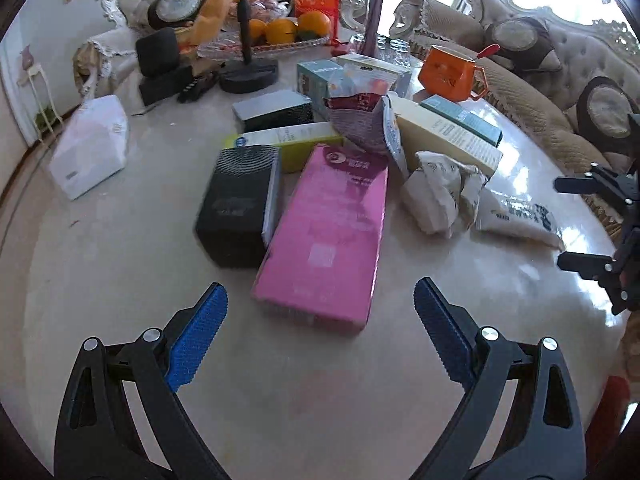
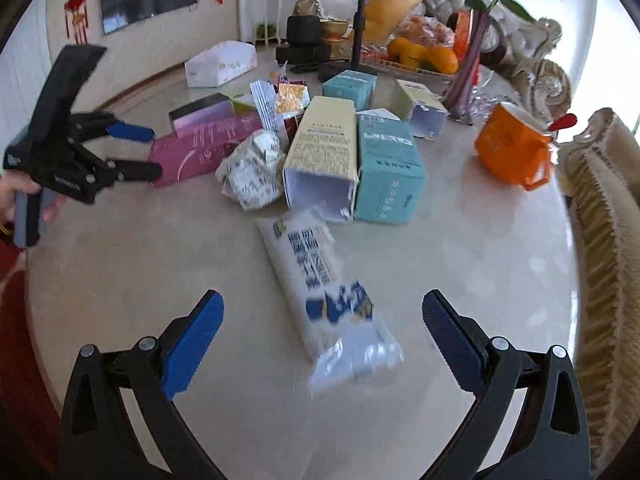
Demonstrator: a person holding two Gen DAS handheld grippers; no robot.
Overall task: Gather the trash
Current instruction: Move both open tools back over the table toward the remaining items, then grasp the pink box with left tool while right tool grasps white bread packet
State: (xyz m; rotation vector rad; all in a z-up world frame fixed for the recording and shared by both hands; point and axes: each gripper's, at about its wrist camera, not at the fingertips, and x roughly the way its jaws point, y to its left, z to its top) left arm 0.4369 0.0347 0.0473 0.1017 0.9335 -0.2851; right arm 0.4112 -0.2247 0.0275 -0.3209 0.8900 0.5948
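Trash lies in a heap on a round marble table (image 1: 120, 280). In the left wrist view my left gripper (image 1: 320, 312) is open, its jaws wide, just short of a pink box (image 1: 328, 232); a black box (image 1: 236, 204) lies left of it. In the right wrist view my right gripper (image 2: 322, 320) is open, with a white and blue plastic wrapper (image 2: 320, 280) lying between its fingers on the table. Beyond are a crumpled paper ball (image 2: 252, 168), a cream carton (image 2: 324, 148) and a teal carton (image 2: 386, 168). The left gripper (image 2: 140, 152) shows at the left, open.
An orange mug (image 2: 512, 148) with a red spoon stands at the right. A fruit tray with oranges (image 1: 280, 32), a purple vase (image 1: 374, 12), a black stand (image 1: 248, 72) and a white tissue box (image 1: 92, 148) sit farther back. Sofas surround the table.
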